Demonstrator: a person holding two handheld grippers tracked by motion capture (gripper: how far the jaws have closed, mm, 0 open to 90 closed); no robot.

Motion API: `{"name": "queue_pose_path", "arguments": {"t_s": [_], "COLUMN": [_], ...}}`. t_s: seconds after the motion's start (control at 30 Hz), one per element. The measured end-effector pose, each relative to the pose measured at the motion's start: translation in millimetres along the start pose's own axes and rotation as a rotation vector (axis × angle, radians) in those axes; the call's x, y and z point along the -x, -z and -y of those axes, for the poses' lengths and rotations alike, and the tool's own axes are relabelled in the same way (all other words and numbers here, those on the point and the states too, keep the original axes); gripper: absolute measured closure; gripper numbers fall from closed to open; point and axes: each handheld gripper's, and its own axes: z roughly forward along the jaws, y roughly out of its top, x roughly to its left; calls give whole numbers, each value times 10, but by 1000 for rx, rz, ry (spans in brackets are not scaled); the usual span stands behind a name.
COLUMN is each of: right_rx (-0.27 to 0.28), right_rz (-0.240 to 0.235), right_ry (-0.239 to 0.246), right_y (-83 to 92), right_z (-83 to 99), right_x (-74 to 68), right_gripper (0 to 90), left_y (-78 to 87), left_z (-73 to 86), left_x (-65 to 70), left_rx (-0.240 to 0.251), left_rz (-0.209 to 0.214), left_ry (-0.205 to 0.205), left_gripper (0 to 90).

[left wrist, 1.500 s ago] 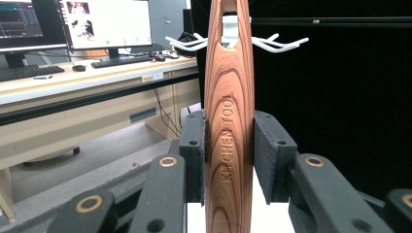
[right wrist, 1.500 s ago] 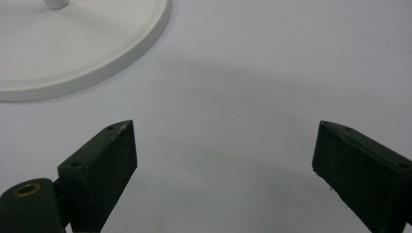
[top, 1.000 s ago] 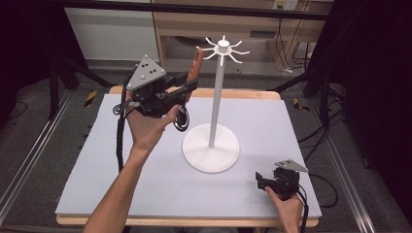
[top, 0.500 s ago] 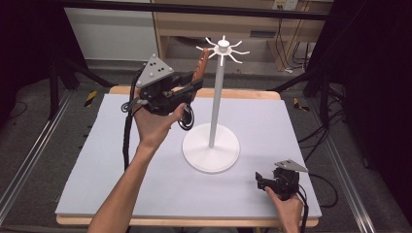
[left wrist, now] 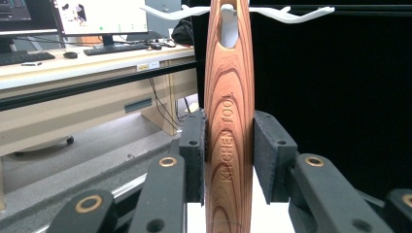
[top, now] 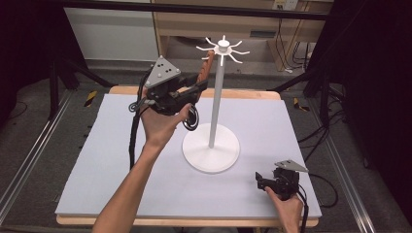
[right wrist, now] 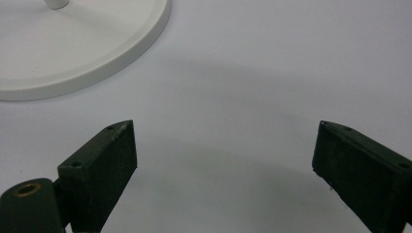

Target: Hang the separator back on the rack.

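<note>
A white stand (top: 216, 104) with a crown of hooks (top: 223, 47) rises from a round base (top: 211, 148) at the table's middle. My left gripper (top: 200, 87) is raised beside the pole, shut on a wooden kitchen tool (top: 208, 64). In the left gripper view the tool's handle (left wrist: 229, 87) stands upright between the pads of my left gripper (left wrist: 228, 141), and a white hook (left wrist: 228, 22) shows inside the handle's top hole. My right gripper (top: 261, 180) rests near the front right of the table, open. In the right gripper view nothing lies between the jaws of my right gripper (right wrist: 223, 160).
The pale table mat (top: 97, 160) lies under everything. The stand's base (right wrist: 73, 48) lies just ahead and left of the right jaws. A desk with monitors (left wrist: 73, 29) stands beyond the table. Dark frame rails (top: 29, 160) run along both sides.
My left hand has carried the wooden tool up and to the right, bringing its top end to the hooks. The right hand has not moved.
</note>
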Motion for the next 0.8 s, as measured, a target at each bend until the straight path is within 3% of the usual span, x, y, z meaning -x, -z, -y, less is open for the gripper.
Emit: {"name": "queue_pose_path", "arguments": {"t_s": [0.27,0.8], "right_rx": [-4,-9], "right_rz": [1,-1], "right_ry": [1,6], "right_y": [-9,-24], "right_z": [0,2], "right_x": [-2,0], "right_gripper": [93,94], "left_y": [-16,-26], "left_z": [50,93], "left_x": [-1,1], "left_rx": [2,10], "left_rz": [0,-12], "left_ry": [10,-15], "left_gripper": [673,670]}}
